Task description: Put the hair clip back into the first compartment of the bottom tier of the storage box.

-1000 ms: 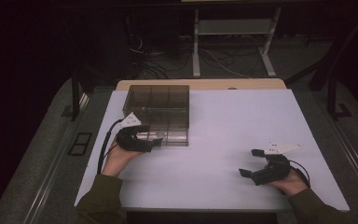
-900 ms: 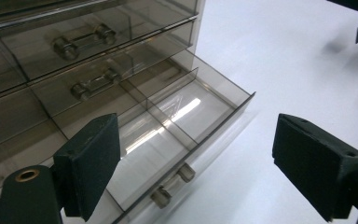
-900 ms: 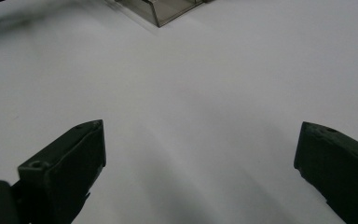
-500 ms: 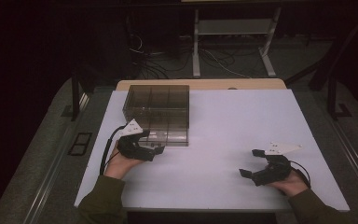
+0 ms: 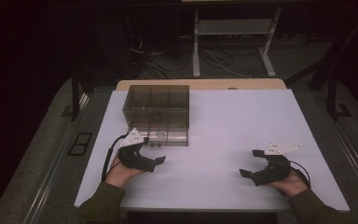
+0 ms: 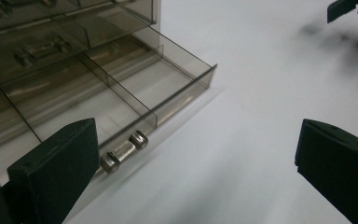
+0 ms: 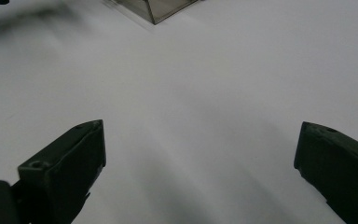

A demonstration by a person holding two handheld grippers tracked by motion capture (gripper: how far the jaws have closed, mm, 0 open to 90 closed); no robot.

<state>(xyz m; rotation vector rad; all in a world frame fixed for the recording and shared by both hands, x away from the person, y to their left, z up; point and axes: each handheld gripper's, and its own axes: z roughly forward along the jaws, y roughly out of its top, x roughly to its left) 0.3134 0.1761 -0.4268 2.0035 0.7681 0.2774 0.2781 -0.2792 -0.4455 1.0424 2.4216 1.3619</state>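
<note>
A smoky clear drawer box (image 5: 156, 112) sits on the white table's far left, bottom drawer (image 6: 121, 100) pulled open.

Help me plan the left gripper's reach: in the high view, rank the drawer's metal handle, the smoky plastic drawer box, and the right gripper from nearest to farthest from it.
1. Metal handle, just ahead of the left gripper, on the pulled-out bottom drawer's front.
2. Drawer box, behind the handle, toward the table's far left.
3. Right gripper, far across at the near right.
</note>
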